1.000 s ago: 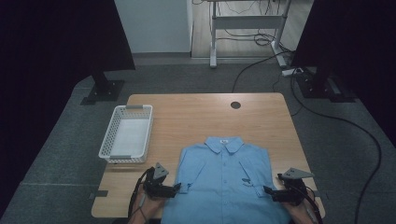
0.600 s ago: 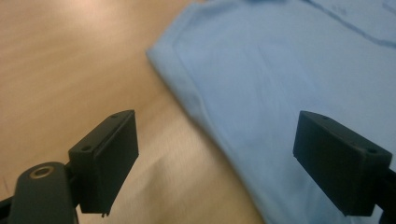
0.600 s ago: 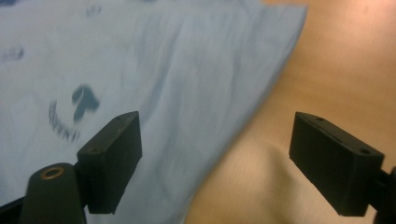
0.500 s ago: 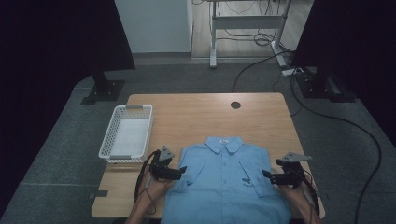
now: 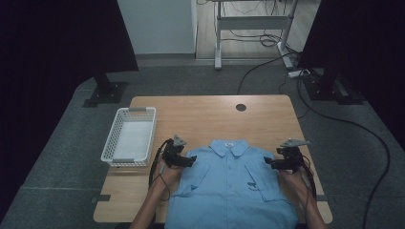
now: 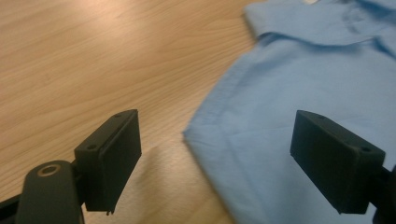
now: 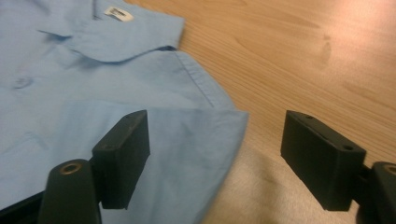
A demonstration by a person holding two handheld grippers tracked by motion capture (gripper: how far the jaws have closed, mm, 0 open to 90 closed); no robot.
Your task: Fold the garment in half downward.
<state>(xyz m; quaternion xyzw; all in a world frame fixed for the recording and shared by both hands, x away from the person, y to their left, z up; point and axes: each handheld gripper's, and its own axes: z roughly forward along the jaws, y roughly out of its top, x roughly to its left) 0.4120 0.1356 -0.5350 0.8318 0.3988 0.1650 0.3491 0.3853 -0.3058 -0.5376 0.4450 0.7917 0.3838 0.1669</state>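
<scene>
We are holding a gripper in each hand over the near half of the table [image 5: 200, 112]. The shirt [image 5: 231, 183] is lying flat, front up and buttoned, collar [image 5: 230, 147] pointing away from us, its hem reaching the near table edge.

The left gripper [image 5: 190, 161] is hovering at the shirt's left shoulder. In the left gripper view its jaws are standing wide apart, having just been closing a little, and pinching nothing: the folded shoulder corner [image 6: 198, 133] is lying below the gap between them, one jaw over bare wood, the other over blue cloth. We cannot tell whether either jaw is touching the fabric.

The right gripper [image 5: 268, 162] is hovering at the right shoulder, mirror fashion. Its jaws are likewise spread, also having just been closing, with nothing pinched. In the right gripper view the shoulder corner [image 7: 233, 122] is sitting under the gap, and the collar label [image 7: 118, 13] is showing beyond.

A white basket [image 5: 129, 136] is standing left of the shirt, apart from it.
</scene>
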